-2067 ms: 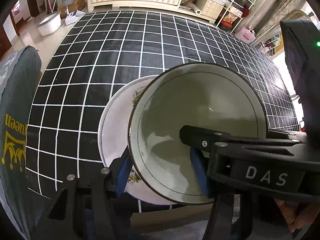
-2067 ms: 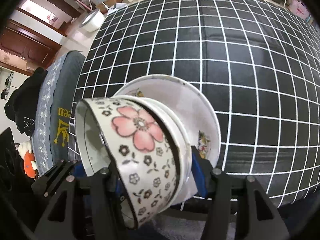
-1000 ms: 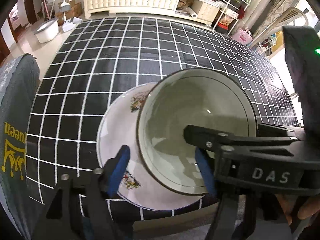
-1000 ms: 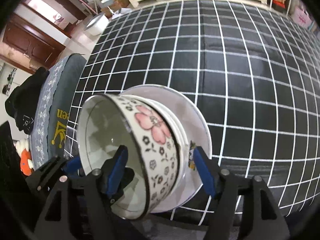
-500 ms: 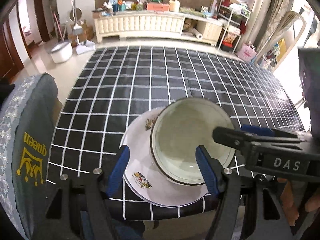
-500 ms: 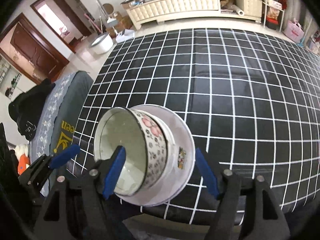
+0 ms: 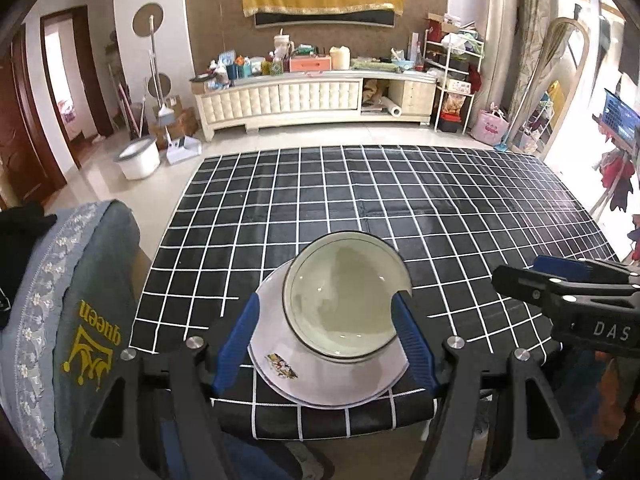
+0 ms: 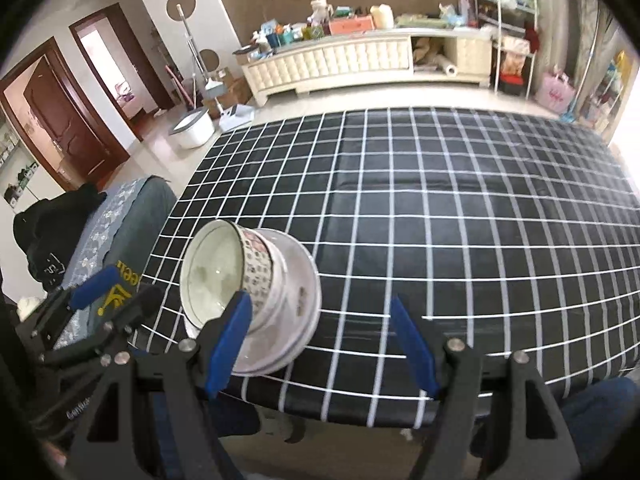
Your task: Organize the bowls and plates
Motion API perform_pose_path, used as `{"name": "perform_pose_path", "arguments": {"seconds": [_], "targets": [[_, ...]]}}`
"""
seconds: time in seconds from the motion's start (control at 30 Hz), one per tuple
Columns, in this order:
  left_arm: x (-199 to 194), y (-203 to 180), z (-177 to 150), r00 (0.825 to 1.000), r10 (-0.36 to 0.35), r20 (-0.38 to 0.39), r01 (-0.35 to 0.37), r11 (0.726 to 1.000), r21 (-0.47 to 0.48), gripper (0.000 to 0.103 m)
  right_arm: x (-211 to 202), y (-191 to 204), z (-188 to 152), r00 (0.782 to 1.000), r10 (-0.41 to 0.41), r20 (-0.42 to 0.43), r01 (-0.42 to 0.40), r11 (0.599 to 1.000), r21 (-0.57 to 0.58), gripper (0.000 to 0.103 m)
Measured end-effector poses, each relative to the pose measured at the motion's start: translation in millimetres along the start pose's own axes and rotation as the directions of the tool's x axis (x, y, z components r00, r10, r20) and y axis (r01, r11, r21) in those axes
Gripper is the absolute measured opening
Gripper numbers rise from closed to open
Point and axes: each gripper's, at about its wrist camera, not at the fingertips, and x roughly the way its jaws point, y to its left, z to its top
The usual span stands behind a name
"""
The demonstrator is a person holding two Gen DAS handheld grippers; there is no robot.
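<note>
Porcelain floral bowl (image 7: 344,300) sits stacked on the white plate (image 7: 320,380) at the near edge of the checked worktop (image 7: 400,200), dead ahead between the left gripper's (image 7: 326,344) wide-open, empty jaws. From the right gripper (image 8: 322,344), also open and empty, it lies left of centre. Both grippers have backed away since releasing the bowl.

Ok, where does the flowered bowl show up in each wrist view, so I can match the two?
Left wrist: the bowl sits low centre, on the plate, seen from above between the open left gripper fingers.
Right wrist: the bowl is lower left, by the left-hand finger.
Shared landmark: white tub on the floor.
</note>
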Motion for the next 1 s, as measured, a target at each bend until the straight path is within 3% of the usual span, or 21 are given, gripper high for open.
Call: {"name": "perform_pose_path", "arguments": {"seconds": [0.17,0.3,0.4,0.57,0.63,1.0], "targets": [[-19.9,-18.0,-10.9,0.999,-0.001,0.045,0.000,1.000,0.026,0.066,-26.4,-0.3,-18.4,0.996,-0.040,0.083,0.044,0.998,-0.047,0.076],[-36.5,-29.3,-25.3,0.995,0.033,0.099,-0.035,0.999,0.018,0.067,-50.2,-4.4,-35.1,0.982,-0.083,0.170,0.097,0.993,-0.073,0.082],[-44.6,-28.3,-35.9,0.991,0.018,0.134,-0.015,1.000,-0.023,0.085,-63.6,-7.1,-49.4,0.967,-0.109,0.231,0.134,0.986,-0.096,0.089],[-60.2,-38.0,-49.3,0.982,0.051,0.181,-0.055,0.998,0.016,0.090,-77.0,-8.2,-67.5,0.950,-0.138,0.281,0.173,0.980,-0.103,0.092],[-70.7,-43.5,-53.9,0.975,0.054,0.214,-0.062,0.998,0.033,0.103,-84.4,-8.6,-74.6,0.940,-0.149,0.309,0.189,0.976,-0.104,0.103],[-111.8,-57.4,-74.6,0.960,0.037,0.276,-0.045,0.999,0.024,0.103,-117.2,-11.6,-107.3,0.917,-0.151,0.370,0.195,0.977,-0.083,0.103]]}}
